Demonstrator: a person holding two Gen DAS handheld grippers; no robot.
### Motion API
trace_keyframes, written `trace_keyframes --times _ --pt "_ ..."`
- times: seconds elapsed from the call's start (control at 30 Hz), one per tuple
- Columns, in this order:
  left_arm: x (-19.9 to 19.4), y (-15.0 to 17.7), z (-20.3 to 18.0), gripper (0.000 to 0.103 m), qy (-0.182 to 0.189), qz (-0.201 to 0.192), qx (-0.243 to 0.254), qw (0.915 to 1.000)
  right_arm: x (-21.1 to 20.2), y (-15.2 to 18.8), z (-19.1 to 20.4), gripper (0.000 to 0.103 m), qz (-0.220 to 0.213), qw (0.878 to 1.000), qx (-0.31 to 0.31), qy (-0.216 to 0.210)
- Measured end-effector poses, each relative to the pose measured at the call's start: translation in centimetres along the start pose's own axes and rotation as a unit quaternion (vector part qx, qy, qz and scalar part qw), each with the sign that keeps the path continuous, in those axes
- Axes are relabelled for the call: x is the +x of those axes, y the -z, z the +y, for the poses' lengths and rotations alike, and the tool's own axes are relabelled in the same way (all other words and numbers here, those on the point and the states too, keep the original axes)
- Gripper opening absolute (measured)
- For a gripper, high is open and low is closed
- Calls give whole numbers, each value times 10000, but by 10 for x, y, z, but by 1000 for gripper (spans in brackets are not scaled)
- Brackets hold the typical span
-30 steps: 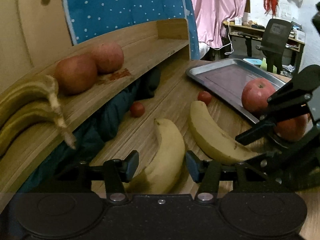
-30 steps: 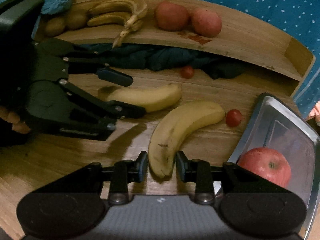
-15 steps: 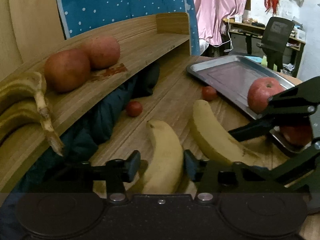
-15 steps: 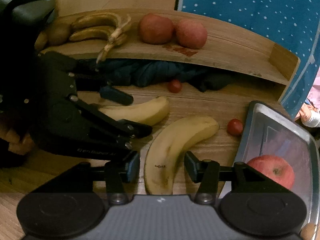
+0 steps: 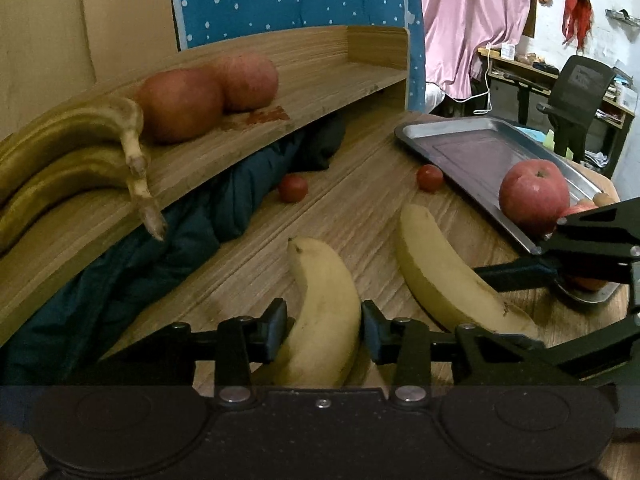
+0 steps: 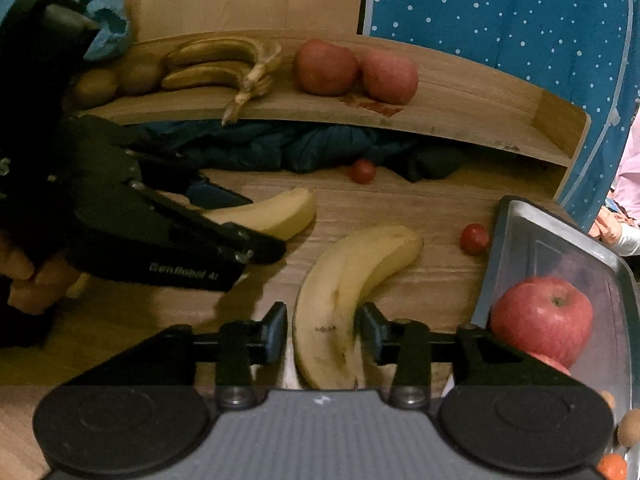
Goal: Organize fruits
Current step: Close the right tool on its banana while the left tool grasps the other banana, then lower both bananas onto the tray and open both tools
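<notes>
Two yellow bananas lie on the wooden table. My left gripper [image 5: 324, 332] is shut on the left banana [image 5: 326, 300] near its back end, with the pads against both sides. In the right wrist view this gripper [image 6: 258, 226] reaches in from the left over the same banana [image 6: 280, 212]. My right gripper [image 6: 324, 332] straddles the other banana [image 6: 344, 276]. Its jaws are closing, and a thin gap still shows at the left pad. On the raised wooden shelf [image 6: 460, 120] lie two browned bananas [image 6: 216, 64] and two apples [image 6: 356, 72].
A metal tray [image 5: 472, 148] at the right holds a red apple [image 5: 534, 196]. Two cherry tomatoes [image 5: 293, 188] [image 5: 430, 177] sit on the table beyond the bananas. A dark blue cloth [image 5: 168, 248] is stuffed under the shelf. Kiwis [image 6: 116, 80] rest at the shelf's left end.
The left jaws closed in on the left banana. The right jaws let go of the other banana's tip, opened wider and now sit further along it.
</notes>
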State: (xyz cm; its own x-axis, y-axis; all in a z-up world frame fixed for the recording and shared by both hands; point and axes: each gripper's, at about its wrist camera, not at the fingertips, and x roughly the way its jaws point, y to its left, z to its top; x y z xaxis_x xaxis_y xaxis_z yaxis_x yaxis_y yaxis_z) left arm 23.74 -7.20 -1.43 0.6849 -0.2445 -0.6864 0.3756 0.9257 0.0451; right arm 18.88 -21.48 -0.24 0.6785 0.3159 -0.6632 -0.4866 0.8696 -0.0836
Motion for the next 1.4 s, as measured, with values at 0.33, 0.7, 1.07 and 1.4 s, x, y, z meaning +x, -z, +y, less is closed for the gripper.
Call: trace_keyframes --times 0.33,0.7,1.07,1.4 --pt "3 -5 -5 38 -70 0 -31 10000 4 5 0 41 -268 9979 550 195" --pt "-2 -14 -4 36 -112 -132 -390 9991 -9 13 -14 39 -638 9903 1215 -193" --pt "-17 -47 -12 35 -132 -602 -551 9966 -25 9 -46 38 -1153 9725 1951 -536" --pt "-9 -80 -36 35 85 -845 -520 9950 -68 7 -86 38 -1793 9583 2219 -181"
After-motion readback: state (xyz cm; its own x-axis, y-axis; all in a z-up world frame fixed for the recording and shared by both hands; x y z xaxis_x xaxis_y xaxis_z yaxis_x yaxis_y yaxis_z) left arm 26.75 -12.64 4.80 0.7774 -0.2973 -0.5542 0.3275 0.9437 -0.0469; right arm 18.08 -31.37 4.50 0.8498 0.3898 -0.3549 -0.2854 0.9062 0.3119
